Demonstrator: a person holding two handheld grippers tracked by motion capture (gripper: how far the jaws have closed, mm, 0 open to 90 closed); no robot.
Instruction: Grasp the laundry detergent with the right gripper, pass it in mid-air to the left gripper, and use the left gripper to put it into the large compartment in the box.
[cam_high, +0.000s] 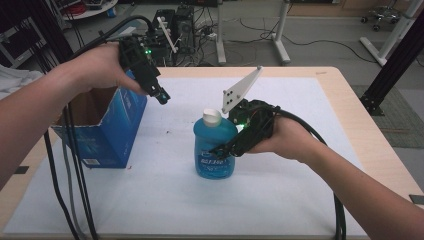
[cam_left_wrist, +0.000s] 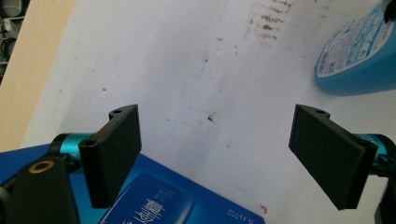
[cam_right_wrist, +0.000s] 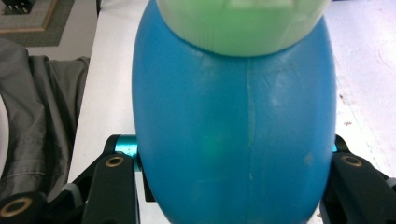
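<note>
Jaws of the right gripper (cam_high: 226, 148) clamp the blue bottle (cam_high: 215, 146).
Upright on the white table (cam_high: 300, 190), the bottle keeps its pale cap (cam_high: 212, 117); farther back, the left gripper (cam_high: 161, 96) hovers with jaws wide apart beside the open blue box (cam_high: 107, 131).

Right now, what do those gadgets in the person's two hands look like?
Each is a black hand-held tool. The left gripper has two flat, rectangular black jaws on teal metal posts, with brass-ringed screw holes. The right gripper carries a white three-cornered plate dotted with black marks and a small green light. Thick black cables trail from both. The forearms are bare, unsleeved.
</note>
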